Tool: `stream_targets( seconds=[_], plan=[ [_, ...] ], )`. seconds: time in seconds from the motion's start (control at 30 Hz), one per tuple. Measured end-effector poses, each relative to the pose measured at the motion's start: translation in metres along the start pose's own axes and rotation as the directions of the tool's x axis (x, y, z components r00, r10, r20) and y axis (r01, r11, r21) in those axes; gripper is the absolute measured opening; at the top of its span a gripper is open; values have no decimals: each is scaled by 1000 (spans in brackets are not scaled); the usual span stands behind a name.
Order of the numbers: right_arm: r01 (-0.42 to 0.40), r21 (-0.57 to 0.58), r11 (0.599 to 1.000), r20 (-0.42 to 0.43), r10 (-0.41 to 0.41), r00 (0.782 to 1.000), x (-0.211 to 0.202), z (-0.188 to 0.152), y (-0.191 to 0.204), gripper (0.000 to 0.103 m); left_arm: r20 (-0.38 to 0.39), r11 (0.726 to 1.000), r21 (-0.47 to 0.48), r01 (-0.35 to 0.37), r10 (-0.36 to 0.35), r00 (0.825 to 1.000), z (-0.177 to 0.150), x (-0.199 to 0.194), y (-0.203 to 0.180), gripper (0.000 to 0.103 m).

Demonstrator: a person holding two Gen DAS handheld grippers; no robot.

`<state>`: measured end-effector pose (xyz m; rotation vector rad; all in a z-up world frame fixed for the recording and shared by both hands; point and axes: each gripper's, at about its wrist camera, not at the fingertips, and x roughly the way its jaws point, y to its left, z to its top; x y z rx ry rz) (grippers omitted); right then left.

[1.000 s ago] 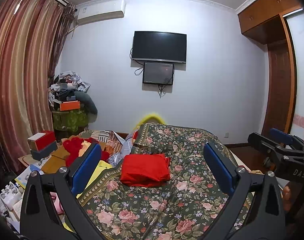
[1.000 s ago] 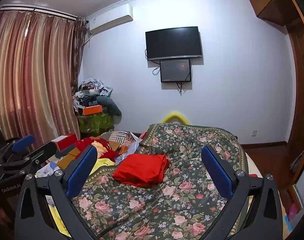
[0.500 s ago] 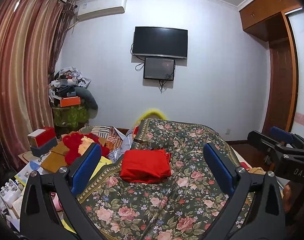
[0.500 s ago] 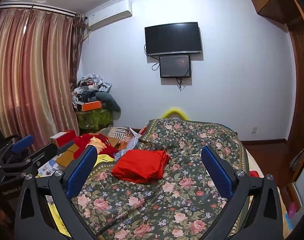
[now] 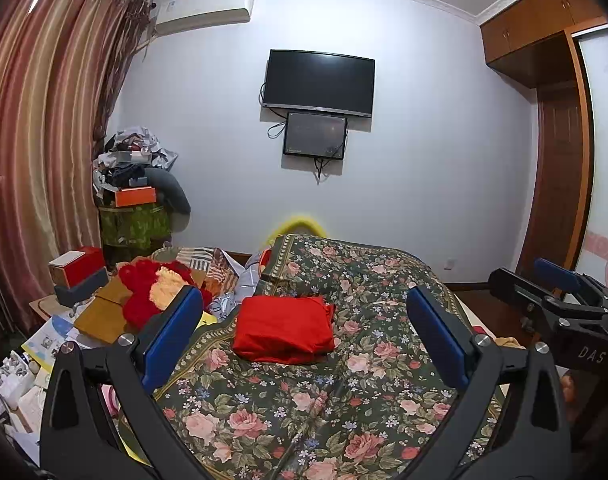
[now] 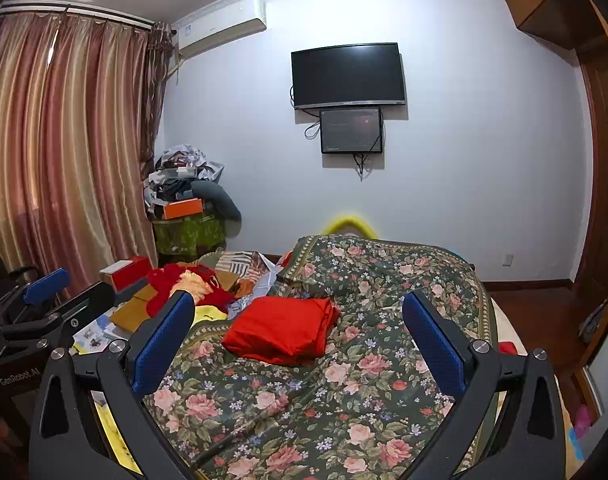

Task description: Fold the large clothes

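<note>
A folded red garment (image 5: 285,329) lies on the dark floral bedspread (image 5: 344,392), a little left of the bed's middle; it also shows in the right wrist view (image 6: 282,330). My left gripper (image 5: 304,344) is open and empty, held above the near part of the bed, well short of the garment. My right gripper (image 6: 298,344) is open and empty too, at a similar distance. In the left wrist view the right gripper (image 5: 560,308) shows at the right edge. In the right wrist view the left gripper (image 6: 36,312) shows at the left edge.
A heap of red and yellow clothes (image 5: 156,288), boxes (image 5: 78,268) and papers lies left of the bed. A cluttered stand (image 5: 136,208) sits by the striped curtain (image 5: 32,160). A TV (image 5: 318,82) hangs on the far wall. A wooden wardrobe (image 5: 560,140) stands at right.
Both grippers have risen slightly and tilted, so the bed and red garment sit lower and a little farther in view. Both stay open. The garment has not moved.
</note>
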<state>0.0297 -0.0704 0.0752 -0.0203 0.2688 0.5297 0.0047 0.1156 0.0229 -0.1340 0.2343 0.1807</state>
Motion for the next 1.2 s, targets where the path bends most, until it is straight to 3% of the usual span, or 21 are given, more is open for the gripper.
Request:
stream_targets(
  seconds=[1.2],
  plan=[
    [24,21,1000,11,-24,1000,2,4,11,103,-6,998,24,51,-51,999,-2,-4,-4,102]
  ],
)
